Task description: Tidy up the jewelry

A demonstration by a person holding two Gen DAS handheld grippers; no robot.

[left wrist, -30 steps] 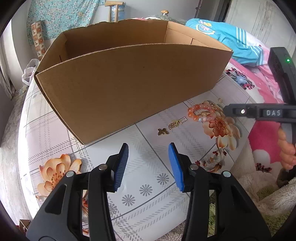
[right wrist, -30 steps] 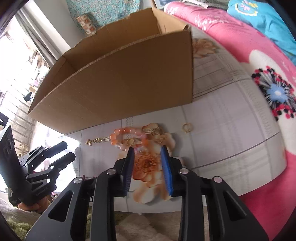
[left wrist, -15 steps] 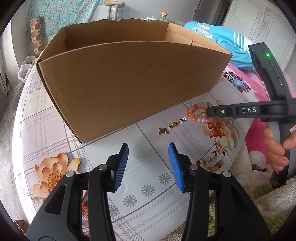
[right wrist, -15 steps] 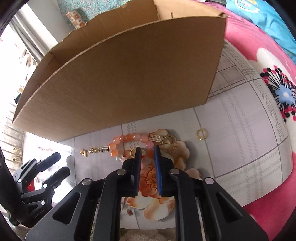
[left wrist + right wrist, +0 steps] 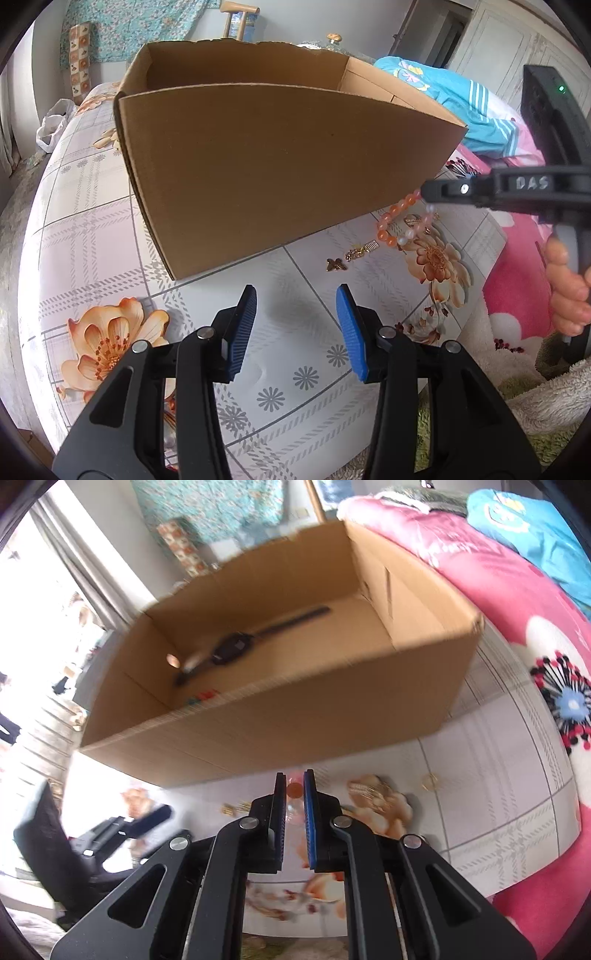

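Starting with the left wrist view, we find our left gripper (image 5: 295, 328) hovering over the flowered tablecloth (image 5: 92, 221) with its jaws spread and nothing between them; we judge it is parked clear so the other hand can work. The cardboard box (image 5: 258, 166) stands at twelve o'clock. At two o'clock our right gripper (image 5: 428, 192) has the orange bead bracelet (image 5: 397, 221) by its upper end, the loop dangling toward the cloth, presumably raised to clear the box wall. Small gold pieces (image 5: 354, 254) lie on the cloth at one o'clock, just beside the box.

Turning to the right wrist view, the jaws are closing, pinching an orange bead of the bracelet (image 5: 294, 790) between the blue pads (image 5: 309, 812). The box (image 5: 295, 720) sits open at twelve o'clock, with a black watch (image 5: 236, 646) already on its floor, so sorted items evidently go there. A gold ring (image 5: 430, 781) waits at three o'clock.
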